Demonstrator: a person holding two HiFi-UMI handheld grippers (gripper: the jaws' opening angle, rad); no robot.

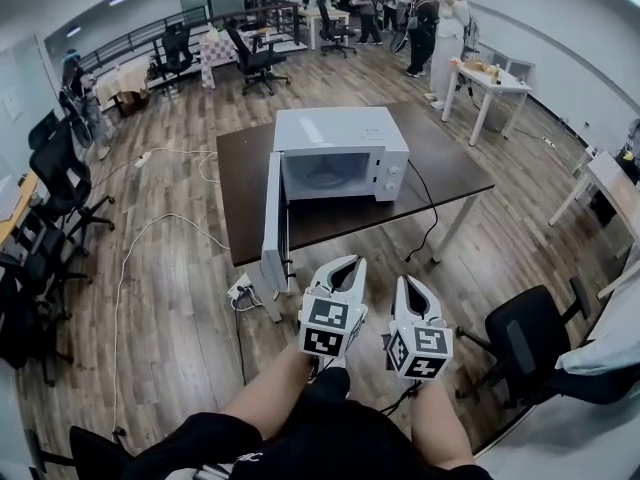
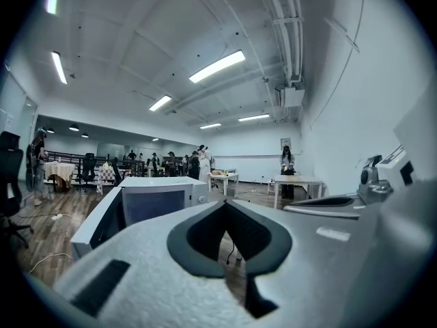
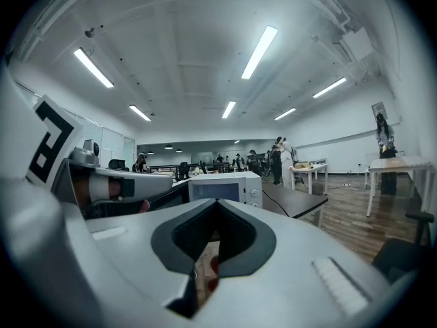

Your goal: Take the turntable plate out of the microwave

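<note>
A white microwave [image 1: 345,153] stands on a dark brown table [image 1: 450,168], and its door [image 1: 273,223] swings out toward me on the left. Inside the open cavity [image 1: 328,171] the turntable plate is too dim to make out. Both grippers hang side by side in front of the table, short of the microwave, and point at it. The left gripper [image 1: 348,262] [image 2: 224,203] is shut with nothing between its fingers. My right gripper [image 1: 405,282] [image 3: 217,202] is also shut and empty. From the left gripper view the microwave [image 2: 156,202] lies ahead to the left.
A black cable [image 1: 427,213] runs from the microwave over the table's front edge. A power strip [image 1: 240,290] and white cords lie on the wooden floor at the left. A black office chair [image 1: 530,343] stands at my right. People and white tables [image 1: 488,80] fill the back.
</note>
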